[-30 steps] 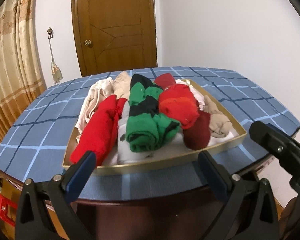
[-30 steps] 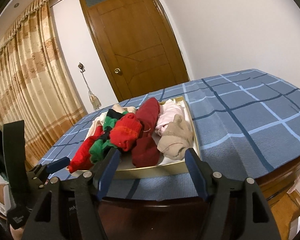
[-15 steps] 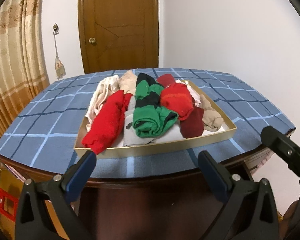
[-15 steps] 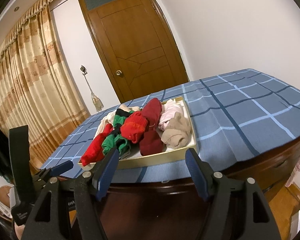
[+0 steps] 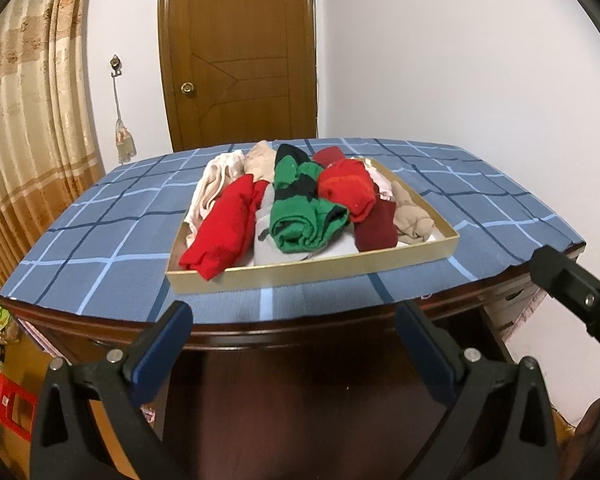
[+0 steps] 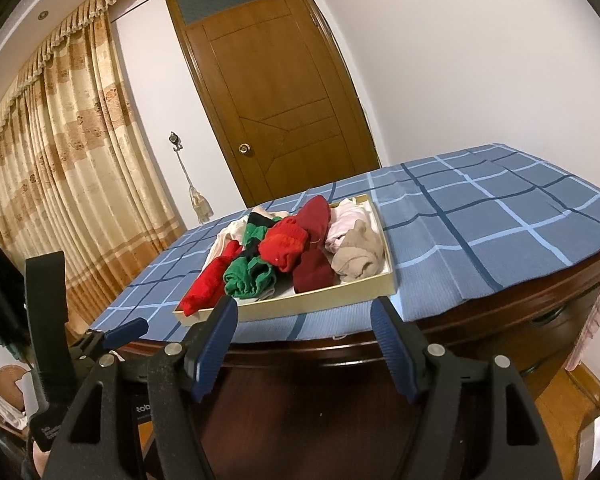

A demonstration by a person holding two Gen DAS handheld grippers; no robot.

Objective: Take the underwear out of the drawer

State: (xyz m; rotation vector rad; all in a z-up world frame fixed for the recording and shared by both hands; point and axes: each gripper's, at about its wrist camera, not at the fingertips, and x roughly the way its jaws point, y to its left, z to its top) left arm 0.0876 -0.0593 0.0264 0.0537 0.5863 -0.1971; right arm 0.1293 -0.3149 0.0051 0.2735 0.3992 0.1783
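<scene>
A shallow gold-rimmed drawer tray (image 5: 312, 274) sits on the blue checked tablecloth (image 5: 100, 248). It holds several rolled garments: a bright red one (image 5: 224, 228), a green and black one (image 5: 300, 208), an orange-red one (image 5: 346, 188), a dark red one (image 5: 376, 226), a beige one (image 5: 412, 220) and cream ones (image 5: 216, 182). My left gripper (image 5: 294, 332) hangs open in front of the table's edge, short of the tray, with nothing between its blue pads. My right gripper (image 6: 304, 320) is open too, empty, below and in front of the tray (image 6: 300, 306).
The table's dark wooden front (image 5: 300, 380) fills the space behind both grippers. A wooden door (image 5: 240, 56) and a white wall stand behind the table, and a beige curtain (image 6: 60, 184) hangs at left. Clutter and a red box (image 5: 4, 404) lie on the floor at left.
Both grippers have drawn back from the table. The tray looks smaller and farther off, and the table's edge and wooden front have come into view. Jaws stay as wide as before.
</scene>
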